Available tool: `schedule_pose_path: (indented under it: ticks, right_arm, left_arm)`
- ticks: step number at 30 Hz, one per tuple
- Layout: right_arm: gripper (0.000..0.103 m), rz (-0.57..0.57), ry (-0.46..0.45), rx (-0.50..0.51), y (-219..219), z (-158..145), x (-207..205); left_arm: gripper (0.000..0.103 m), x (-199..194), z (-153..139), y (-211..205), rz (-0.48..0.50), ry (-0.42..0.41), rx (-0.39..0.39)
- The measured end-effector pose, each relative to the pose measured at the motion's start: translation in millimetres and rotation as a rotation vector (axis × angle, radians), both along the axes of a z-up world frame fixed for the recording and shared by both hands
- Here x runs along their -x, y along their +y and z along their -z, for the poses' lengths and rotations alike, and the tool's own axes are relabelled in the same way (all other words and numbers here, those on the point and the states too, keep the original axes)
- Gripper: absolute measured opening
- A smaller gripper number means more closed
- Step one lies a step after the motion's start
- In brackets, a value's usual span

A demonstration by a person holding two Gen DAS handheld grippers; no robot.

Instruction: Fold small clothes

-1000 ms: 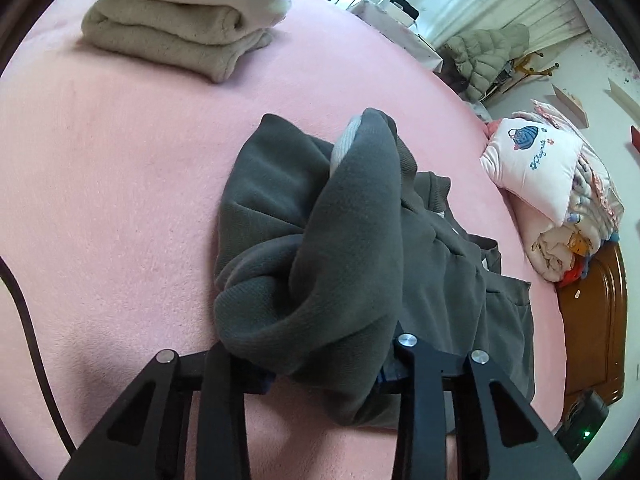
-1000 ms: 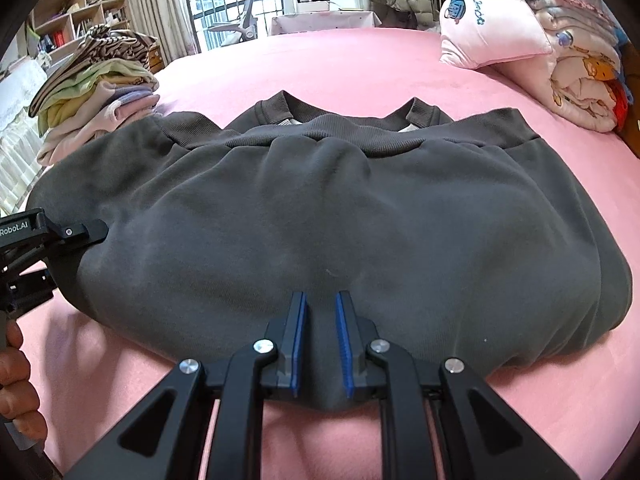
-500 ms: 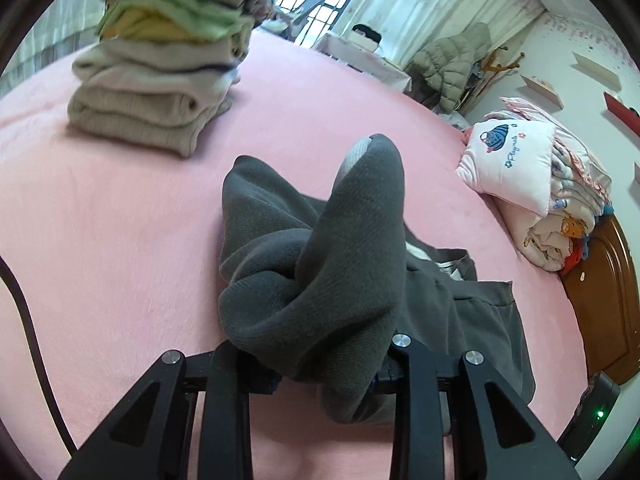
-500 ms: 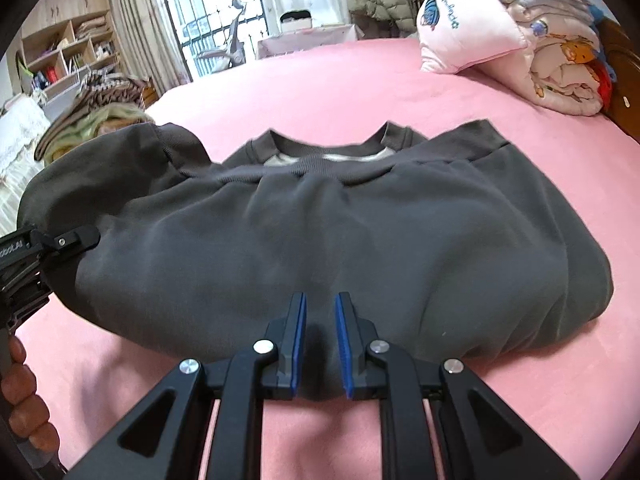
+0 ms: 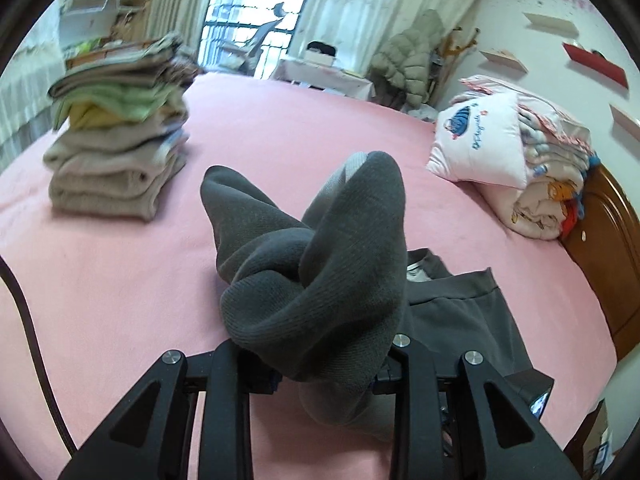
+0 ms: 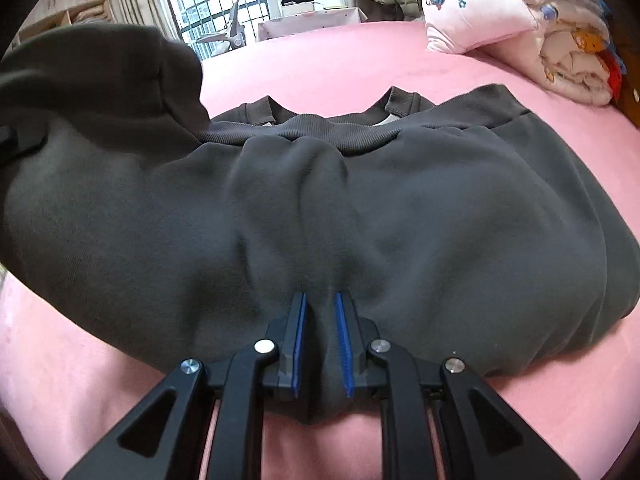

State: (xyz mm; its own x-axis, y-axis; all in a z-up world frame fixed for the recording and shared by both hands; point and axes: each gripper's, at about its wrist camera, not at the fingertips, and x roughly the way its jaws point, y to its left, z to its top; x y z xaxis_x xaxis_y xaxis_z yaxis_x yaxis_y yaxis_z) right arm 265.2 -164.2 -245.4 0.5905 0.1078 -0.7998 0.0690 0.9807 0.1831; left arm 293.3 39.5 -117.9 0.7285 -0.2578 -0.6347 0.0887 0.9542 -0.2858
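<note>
A dark grey sweatshirt [image 6: 400, 216] lies on the pink bed [image 6: 320, 68], its neckline at the far side. My right gripper [image 6: 320, 340] is shut on a pinch of its near edge, blue pads pressing the fabric. My left gripper [image 5: 324, 364] is shut on a bunched fold of the same sweatshirt [image 5: 320, 280], lifted above the bed. In the right wrist view that raised part [image 6: 100, 92] rises at the upper left. The left fingertips are hidden by cloth.
A stack of folded clothes [image 5: 116, 148] sits on the bed at the far left. A pink pillow [image 5: 484, 140] and rolled quilts [image 5: 548, 200] lie by the wooden headboard [image 5: 604, 264]. A jacket [image 5: 408, 52], a desk and a window stand beyond the bed.
My left gripper has risen with the bunched fabric, lifting that side of the sweatshirt off the bed. The right gripper has kept its grip near the same spot.
</note>
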Motion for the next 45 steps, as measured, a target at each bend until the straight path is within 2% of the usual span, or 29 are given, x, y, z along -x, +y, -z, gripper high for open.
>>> schedule_pose_path:
  ticks: [5,9,13,16,20,23,26,29,32,35,40,45]
  right_arm:
    - [0.014,-0.003,-0.005,-0.098,-13.3,-4.7,8.6]
    - [0.012,-0.008,-0.011,-0.202,-32.7,-13.0,20.0]
    - [0.012,0.037,-0.065,-0.228,-67.8,-32.1,39.3]
    - [0.012,0.108,-0.094,-0.247,-108.1,-40.8,54.4]
    - [0.013,0.208,-0.090,-0.293,-165.2,-37.3,77.2]
    - [0.015,0.280,-0.069,-0.315,-201.0,-30.1,92.8]
    - [0.015,0.320,-0.052,-0.342,-227.3,-22.2,104.8]
    - [0.015,0.319,-0.040,-0.362,-245.4,-20.0,108.0]
    - [0.015,0.288,-0.035,-0.376,-252.0,-22.5,103.1]
    - [0.015,0.236,-0.043,-0.380,-256.9,-29.4,87.5]
    - [0.015,0.092,-0.051,-0.311,-260.7,-44.7,49.7]
    - [0.015,-0.040,-0.031,-0.372,-262.0,-45.0,18.2]
  left_arm:
    - [0.028,4.6,-29.0,-50.2,0.056,-0.048,-0.091]
    - [0.028,7.6,-47.2,-108.0,0.105,-0.070,-0.194]
    - [0.028,7.7,-57.1,-170.6,0.158,-0.066,-0.248]
    - [0.028,8.1,-54.9,-214.7,0.197,-0.051,-0.260]
    - [0.028,17.3,-32.1,-276.8,0.271,-0.014,-0.302]
    - [0.029,26.2,6.5,-321.3,0.354,0.064,-0.379]
    - [0.030,39.2,41.7,-343.4,0.402,0.117,-0.440]
    - [0.033,54.9,51.9,-352.2,0.408,0.071,-0.484]
    - [0.034,56.7,48.9,-348.1,0.394,0.071,-0.439]
    - [0.034,52.9,39.5,-331.1,0.359,0.100,-0.312]
    - [0.034,44.8,27.8,-294.8,0.302,0.161,-0.100]
    - [0.034,29.8,16.1,-275.1,0.258,0.212,0.035]
